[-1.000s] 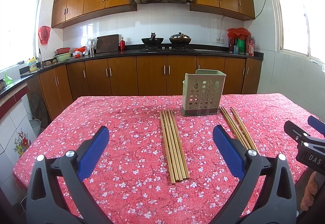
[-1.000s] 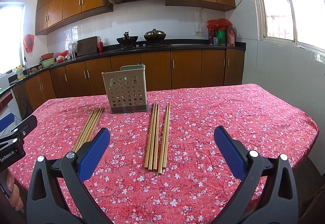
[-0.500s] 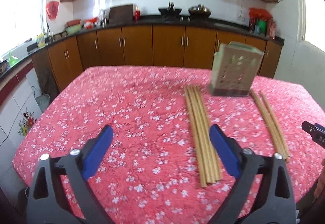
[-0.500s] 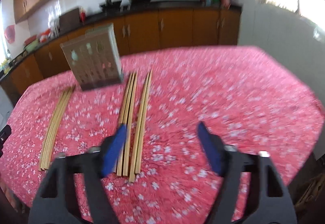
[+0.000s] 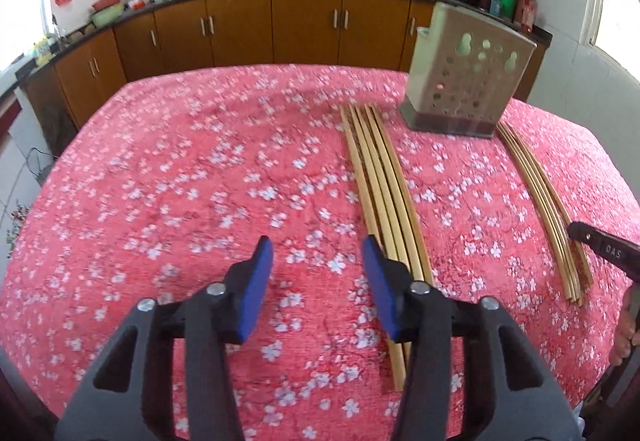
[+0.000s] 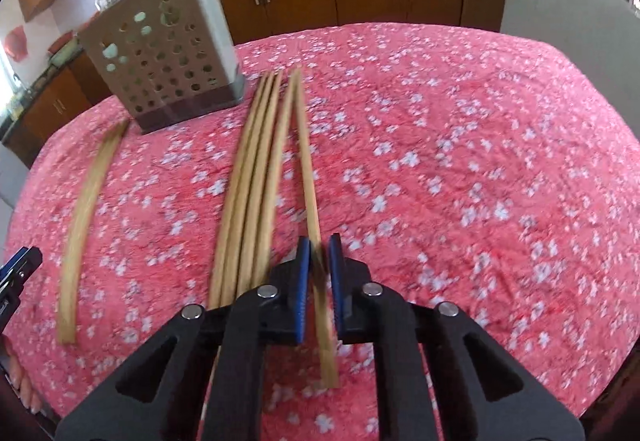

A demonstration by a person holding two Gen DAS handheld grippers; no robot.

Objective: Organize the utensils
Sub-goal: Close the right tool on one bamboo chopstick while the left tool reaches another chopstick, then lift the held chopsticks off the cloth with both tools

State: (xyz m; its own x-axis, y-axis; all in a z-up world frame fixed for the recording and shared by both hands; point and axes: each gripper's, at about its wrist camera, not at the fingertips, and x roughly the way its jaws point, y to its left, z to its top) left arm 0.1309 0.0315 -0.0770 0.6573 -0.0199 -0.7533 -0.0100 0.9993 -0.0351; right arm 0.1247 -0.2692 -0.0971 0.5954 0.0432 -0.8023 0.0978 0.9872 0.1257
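Note:
A beige perforated utensil holder (image 5: 468, 81) (image 6: 168, 61) stands on the red floral tablecloth (image 5: 180, 181) (image 6: 460, 161). Two bundles of bamboo chopsticks lie in front of it, the left bundle (image 5: 384, 193) (image 6: 86, 209) and the right bundle (image 5: 548, 209) (image 6: 252, 177). My left gripper (image 5: 317, 245) hovers low over bare cloth with its jaws closing and nothing between them. The left bundle runs just right of its right finger. My right gripper (image 6: 319, 241) is shut on the rightmost single chopstick (image 6: 306, 149), near its close end.
Brown kitchen cabinets (image 5: 304, 25) under a dark counter with woks run behind the table. The other gripper's black body shows at the frame edge in each view, the right one (image 5: 604, 253) and the left one (image 6: 16, 273). Bare cloth lies left of the left bundle and right of the held chopstick.
Both grippers have come down toward the table and tipped forward. The left jaws have narrowed from wide open. The right jaws have closed around the rightmost chopstick.

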